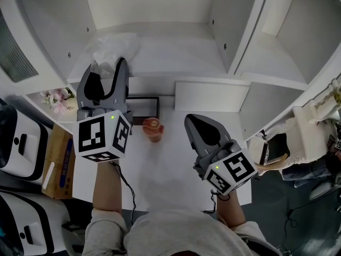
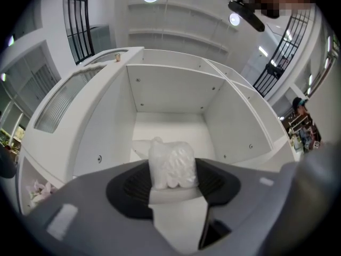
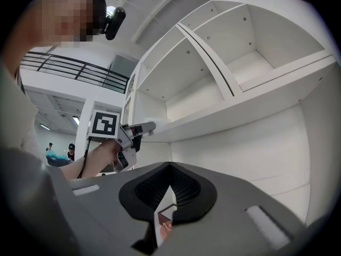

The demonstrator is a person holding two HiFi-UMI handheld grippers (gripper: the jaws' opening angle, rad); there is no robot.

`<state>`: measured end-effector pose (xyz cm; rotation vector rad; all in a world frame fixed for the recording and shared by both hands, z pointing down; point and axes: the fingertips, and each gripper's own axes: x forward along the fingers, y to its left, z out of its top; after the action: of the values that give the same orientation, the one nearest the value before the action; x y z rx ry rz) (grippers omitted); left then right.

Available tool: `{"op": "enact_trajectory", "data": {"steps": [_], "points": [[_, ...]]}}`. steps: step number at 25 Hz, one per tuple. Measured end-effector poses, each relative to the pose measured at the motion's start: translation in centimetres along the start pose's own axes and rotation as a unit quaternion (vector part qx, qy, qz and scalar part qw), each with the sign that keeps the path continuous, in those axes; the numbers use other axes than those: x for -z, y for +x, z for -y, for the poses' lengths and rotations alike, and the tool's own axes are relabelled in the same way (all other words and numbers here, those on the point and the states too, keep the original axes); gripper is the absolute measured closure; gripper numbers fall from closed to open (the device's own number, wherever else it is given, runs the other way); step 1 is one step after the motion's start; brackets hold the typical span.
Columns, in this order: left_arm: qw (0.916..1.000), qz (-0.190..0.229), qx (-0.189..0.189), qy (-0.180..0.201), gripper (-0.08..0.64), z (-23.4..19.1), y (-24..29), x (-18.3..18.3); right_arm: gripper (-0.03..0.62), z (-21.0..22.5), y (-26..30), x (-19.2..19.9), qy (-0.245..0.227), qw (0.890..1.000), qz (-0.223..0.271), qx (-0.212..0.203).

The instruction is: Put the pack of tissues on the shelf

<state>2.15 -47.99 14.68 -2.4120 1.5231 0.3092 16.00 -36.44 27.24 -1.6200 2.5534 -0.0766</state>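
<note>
The pack of tissues (image 2: 171, 164), wrapped in clear plastic, stands upright on the white shelf (image 2: 168, 127) near its front edge. My left gripper (image 2: 173, 177) reaches into that compartment, and its pads lie against the pack's two sides. In the head view the pack (image 1: 111, 49) shows just beyond the left gripper (image 1: 109, 68), on the shelf board (image 1: 176, 55). My right gripper (image 1: 205, 129) hovers over the white table, shut with nothing in it. The right gripper view shows its jaws (image 3: 169, 167) together and the left gripper (image 3: 136, 132) at the shelf edge.
A red cup (image 1: 153, 128) stands on the white table (image 1: 170, 169) between the two grippers, beside a dark frame (image 1: 143, 108). A cardboard box (image 1: 58, 159) and pink flowers (image 1: 59, 99) lie to the left. More shelf compartments (image 1: 272, 57) open to the right.
</note>
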Motion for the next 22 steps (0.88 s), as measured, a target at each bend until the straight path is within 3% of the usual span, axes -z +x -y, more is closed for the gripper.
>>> {"op": "enact_trajectory", "data": {"steps": [7, 13, 19, 22], "points": [[1.0, 0.003, 0.008, 0.0, 0.321, 0.2, 0.3, 0.1, 0.591, 0.1, 0.2, 0.1, 0.0, 1.0, -0.001, 0.0], [0.9996, 0.008, 0.026, -0.009, 0.246, 0.1, -0.2, -0.1, 0.591, -0.4, 0.4, 0.2, -0.005, 1.0, -0.003, -0.003], [0.9994, 0.018, 0.021, -0.021, 0.249, -0.8, -1.9, -0.8, 0.591, -1.5, 0.6, 0.2, -0.01, 1.0, -0.006, -0.011], [0.9995, 0.015, 0.017, -0.023, 0.303, -1.2, -3.1, -0.9, 0.591, -2.5, 0.8, 0.2, -0.012, 1.0, -0.008, -0.019]]}}
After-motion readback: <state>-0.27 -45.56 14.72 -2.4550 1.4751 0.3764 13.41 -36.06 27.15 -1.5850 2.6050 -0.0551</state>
